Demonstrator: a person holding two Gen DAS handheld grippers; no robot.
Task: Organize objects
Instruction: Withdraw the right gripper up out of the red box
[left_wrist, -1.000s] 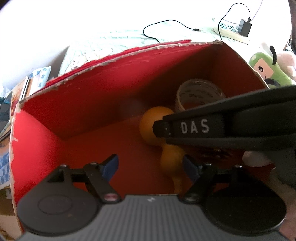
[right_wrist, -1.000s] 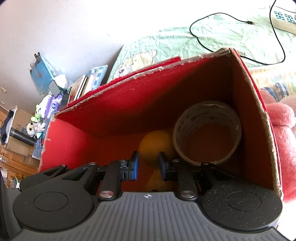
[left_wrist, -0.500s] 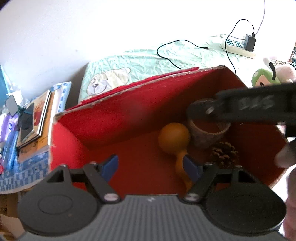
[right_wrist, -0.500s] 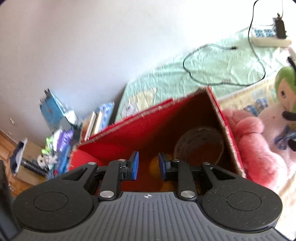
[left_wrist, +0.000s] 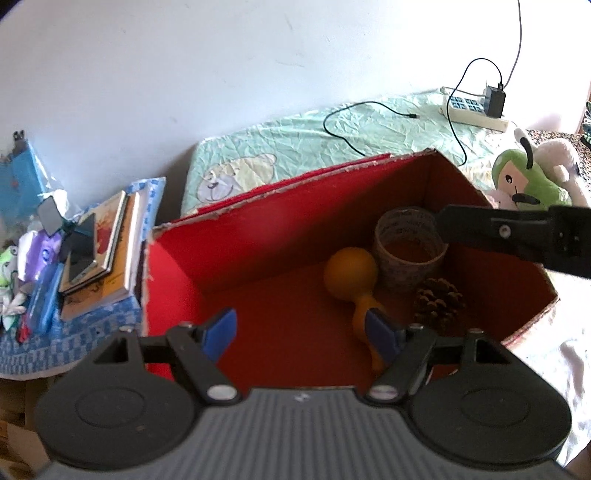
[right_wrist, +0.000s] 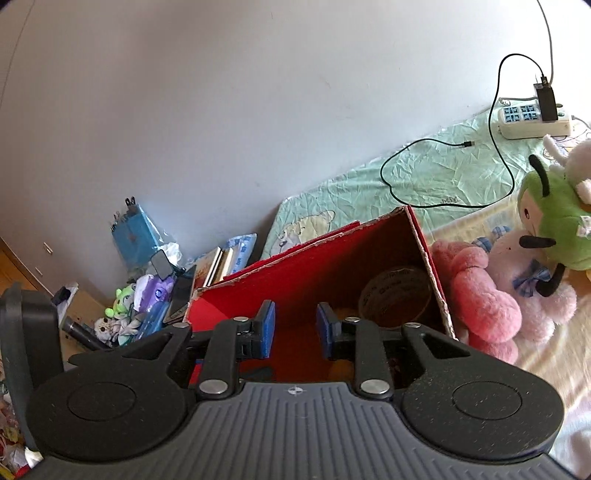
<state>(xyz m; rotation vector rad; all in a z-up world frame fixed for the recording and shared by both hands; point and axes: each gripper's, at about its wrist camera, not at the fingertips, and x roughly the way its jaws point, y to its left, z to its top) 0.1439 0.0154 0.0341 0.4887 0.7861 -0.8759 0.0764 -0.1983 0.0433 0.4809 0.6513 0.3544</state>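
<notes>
Both my grippers have pulled up and back from the red box (left_wrist: 258, 258) over the last second; a second ago they were down at its mouth. Left gripper (left_wrist: 301, 332): jaws spread wide, nothing between them. Right gripper (right_wrist: 295, 328): jaws parted with a narrow gap, also empty.

In the box's far right corner stands the tape roll (left_wrist: 406, 247); the orange gourd toy (left_wrist: 351, 269) lies just beside it, the pine cone (left_wrist: 439, 299) at the right wall. I judge this drop finished and a next item wanted.

Hidden: from the right wrist the gourd and cone are mostly behind my fingers. The plush toys (right_wrist: 480, 295) beside the box are cut off at the frame edge.
</notes>
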